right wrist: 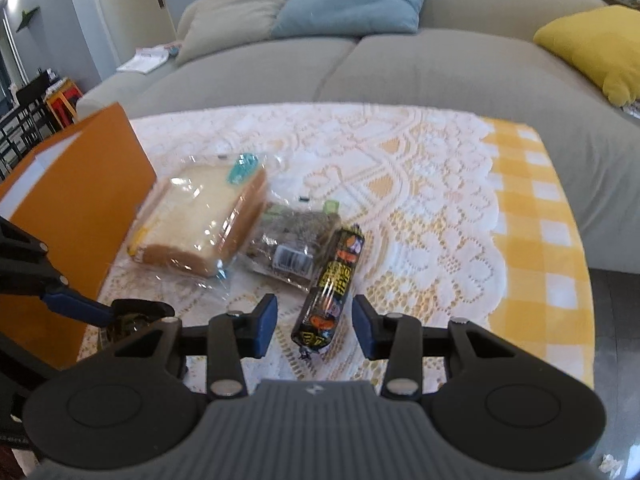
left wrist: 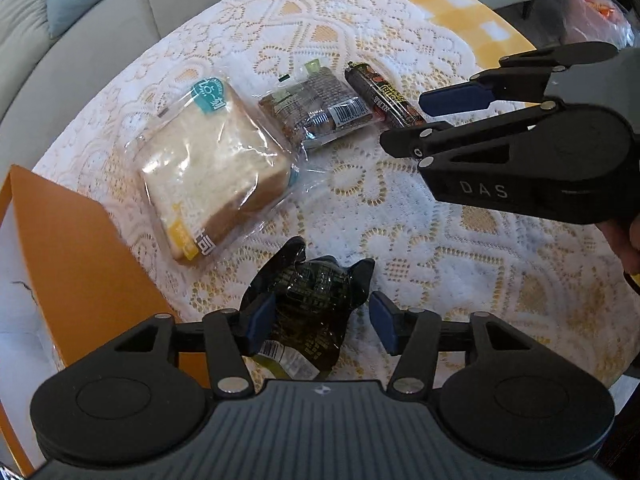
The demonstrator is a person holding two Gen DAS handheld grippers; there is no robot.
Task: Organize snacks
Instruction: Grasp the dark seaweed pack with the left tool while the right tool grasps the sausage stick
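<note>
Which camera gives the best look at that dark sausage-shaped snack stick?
The right wrist view: the dark snack stick lies whole, close up, its near end between the open right tongs, label facing the camera. The left wrist view shows it farther off and smaller, beside the brown bread packet.

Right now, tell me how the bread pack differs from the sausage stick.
The bread pack is broad, pale and in clear wrap; the sausage stick is slim, dark and brightly printed. The bread pack lies beside the orange box; the sausage stick's near end lies between the right tongs, which are open. Both rest on the lace cloth.
</note>
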